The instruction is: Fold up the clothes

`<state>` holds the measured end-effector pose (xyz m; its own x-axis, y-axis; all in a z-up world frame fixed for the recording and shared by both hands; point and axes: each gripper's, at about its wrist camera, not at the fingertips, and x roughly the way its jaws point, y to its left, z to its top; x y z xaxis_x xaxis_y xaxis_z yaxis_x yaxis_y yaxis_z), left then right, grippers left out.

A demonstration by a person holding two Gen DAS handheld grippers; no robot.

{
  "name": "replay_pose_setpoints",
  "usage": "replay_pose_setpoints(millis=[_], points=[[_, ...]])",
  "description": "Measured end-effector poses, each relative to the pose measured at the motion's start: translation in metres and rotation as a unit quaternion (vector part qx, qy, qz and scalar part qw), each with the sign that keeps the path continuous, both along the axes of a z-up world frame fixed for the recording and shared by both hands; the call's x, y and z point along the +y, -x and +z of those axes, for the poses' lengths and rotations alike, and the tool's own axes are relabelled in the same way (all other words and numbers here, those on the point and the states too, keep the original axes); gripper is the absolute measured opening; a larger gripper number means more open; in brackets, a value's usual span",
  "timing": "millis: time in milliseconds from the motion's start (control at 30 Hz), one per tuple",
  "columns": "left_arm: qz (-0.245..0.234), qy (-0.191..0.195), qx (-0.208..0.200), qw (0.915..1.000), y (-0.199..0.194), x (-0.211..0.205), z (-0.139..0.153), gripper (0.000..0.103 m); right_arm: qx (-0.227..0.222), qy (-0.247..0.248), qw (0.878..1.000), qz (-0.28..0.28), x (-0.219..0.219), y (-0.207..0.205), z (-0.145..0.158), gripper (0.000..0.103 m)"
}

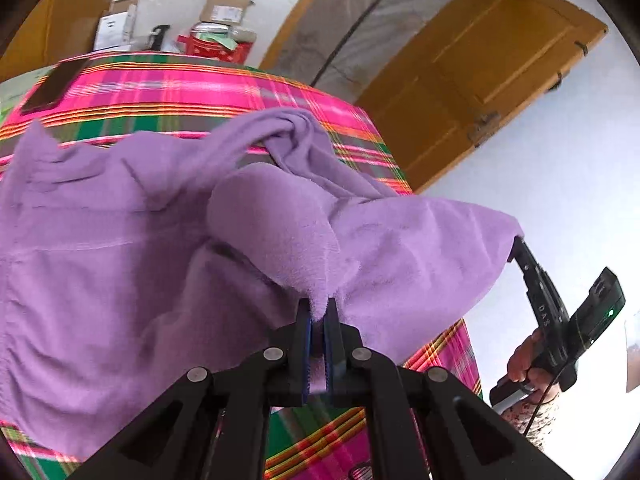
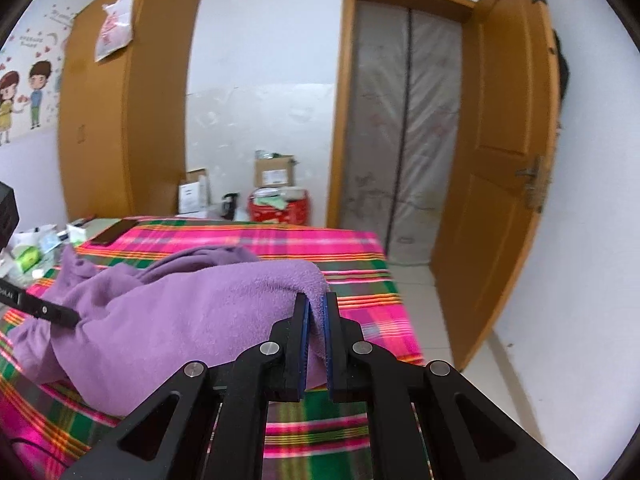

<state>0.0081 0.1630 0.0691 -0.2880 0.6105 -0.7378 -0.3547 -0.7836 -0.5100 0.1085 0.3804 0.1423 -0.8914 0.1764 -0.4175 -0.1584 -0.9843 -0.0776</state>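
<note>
Blue-padded left tongs (image 1: 317,312) sit nearest the lens, clamped on a pinch of the purple fleece garment (image 1: 140,240), and the right tongs (image 2: 317,312) are likewise clamped on another bunch of its edge. That garment hangs lifted between the two grips, its far part trailing on the plaid-covered bed (image 1: 180,84), where a dark phone (image 1: 52,84) lies near the far corner. From the left wrist view the right tongs appear off to the right, tilted up and gripped by a bare hand (image 1: 524,360), with fleece pulled to a peak at their tip; the right wrist view shows the left tool's black finger reaching in from the left edge into the cloth. Both tools point roughly level across the bed toward the doorway. To fold well, I would judge that the two grips should move apart until the held edge is taut and straight, then travel together at equal height, so the fleece lays flat without twisting or bunching.
</note>
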Motion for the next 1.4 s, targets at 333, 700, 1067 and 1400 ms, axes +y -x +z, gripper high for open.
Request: replay_pose_setpoints(millis=[333,700,1067,1400], points=[[-0.035,0.013,-0.027,0.9989,0.002,0.019,-0.021,0.010,-0.048,-0.002,0.997,-0.053,0.025,0.009,-0.031,0.007],[0.103,0.037,0.025,0.9937,-0.040,-0.120,-0.008,0.027,-0.084,0.019,0.991,-0.101,0.030,0.022,-0.059,0.007],[0.277,0.034,0.002,0.9603,-0.072,-0.244,-0.036,0.028,-0.101,0.024,0.986,-0.129,0.019,0.011,-0.058,0.018],[0.270,-0.014,-0.052,0.9614,-0.086,-0.264,-0.074,0.035,-0.081,0.164,0.980,-0.073,-0.016,-0.053,-0.067,0.031]])
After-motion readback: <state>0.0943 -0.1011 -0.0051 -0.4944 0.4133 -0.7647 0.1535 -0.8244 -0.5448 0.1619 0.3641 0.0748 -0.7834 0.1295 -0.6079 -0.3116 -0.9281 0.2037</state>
